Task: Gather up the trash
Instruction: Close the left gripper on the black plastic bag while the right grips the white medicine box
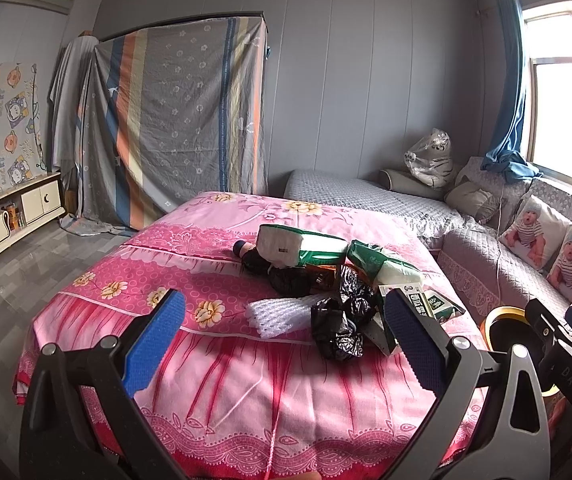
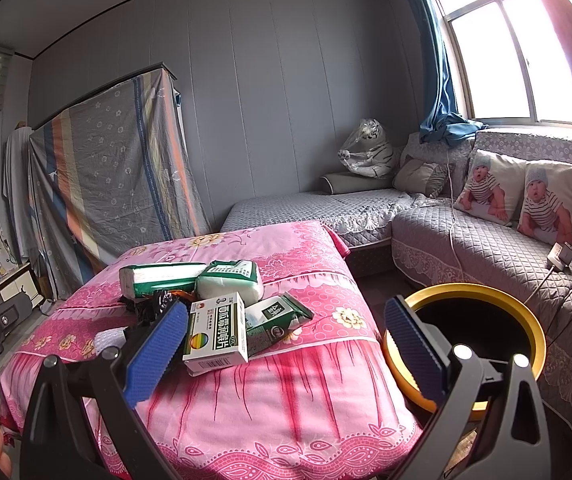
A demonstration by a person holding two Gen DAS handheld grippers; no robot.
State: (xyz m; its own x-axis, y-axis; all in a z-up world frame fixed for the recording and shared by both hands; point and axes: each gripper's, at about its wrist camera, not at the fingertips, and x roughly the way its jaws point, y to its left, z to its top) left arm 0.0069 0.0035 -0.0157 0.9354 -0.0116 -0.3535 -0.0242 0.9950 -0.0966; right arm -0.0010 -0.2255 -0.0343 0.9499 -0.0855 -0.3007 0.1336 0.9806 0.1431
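Both grippers, left and right, hold fingers spread above the pink-clothed table's trash pile.

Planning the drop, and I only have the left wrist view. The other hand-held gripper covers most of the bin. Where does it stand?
Observer: The yellow-rimmed bin stands on the floor between the pink-covered table and the grey sofa, with its mouth open upward.
Operator: Anything in it?
Observer: The inside only shows as black, so I cannot tell.
Operator: What is behind my right finger in the pile?
Observer: A white medicine box with a rainbow disc is at the near edge of the pile, printed face up. A green carton touches its right side.
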